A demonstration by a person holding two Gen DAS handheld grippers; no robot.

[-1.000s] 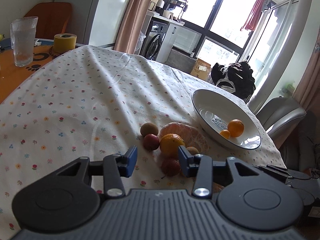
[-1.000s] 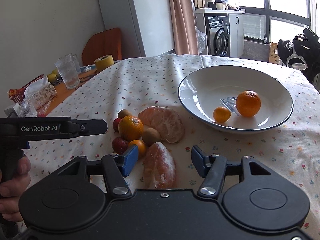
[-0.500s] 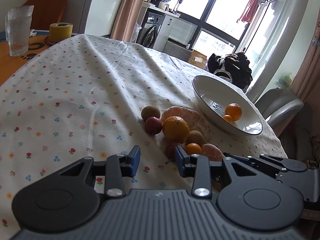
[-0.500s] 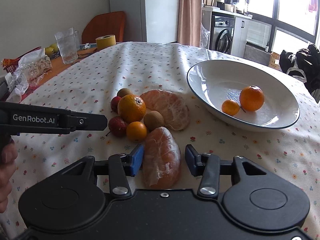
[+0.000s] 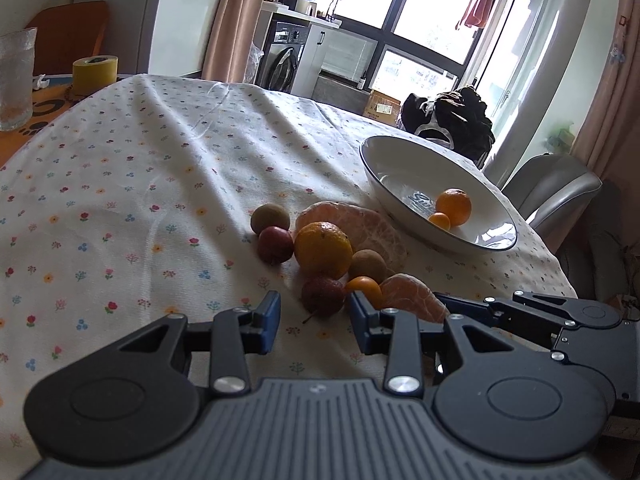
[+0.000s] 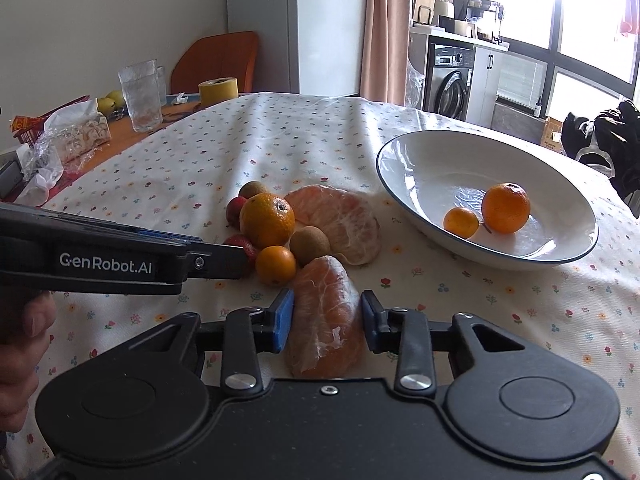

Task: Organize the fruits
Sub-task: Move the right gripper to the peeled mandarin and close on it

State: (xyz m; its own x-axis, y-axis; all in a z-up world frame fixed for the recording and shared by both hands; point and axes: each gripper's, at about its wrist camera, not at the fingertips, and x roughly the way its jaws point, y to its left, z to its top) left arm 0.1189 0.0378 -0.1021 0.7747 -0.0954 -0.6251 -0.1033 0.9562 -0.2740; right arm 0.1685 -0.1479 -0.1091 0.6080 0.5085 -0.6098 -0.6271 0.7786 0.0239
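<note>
On the flowered tablecloth lies a cluster of fruit: a large orange [image 6: 267, 220], a small orange [image 6: 276, 265], a kiwi [image 6: 310, 245], a peeled orange half [image 6: 340, 224] and a red fruit [image 5: 322, 295]. My right gripper [image 6: 326, 320] is shut on a second peeled orange piece [image 6: 326, 304], which rests on the cloth. My left gripper [image 5: 314, 318] is open, and the red fruit sits just ahead of its tips. The white bowl [image 6: 400, 184] to the right holds an orange [image 6: 506, 208] and a small orange [image 6: 461, 222].
A drinking glass [image 6: 140, 96], a yellow tape roll [image 6: 218, 90] and a plastic-wrapped packet [image 6: 72, 136] stand at the table's far left. A grey chair [image 5: 556, 192] is past the table's right edge. A person's hand [image 6: 24, 344] holds the left gripper.
My right gripper moved forward around the peeled orange piece and its jaws closed onto it. My left gripper dropped lower and came up to the red fruit.
</note>
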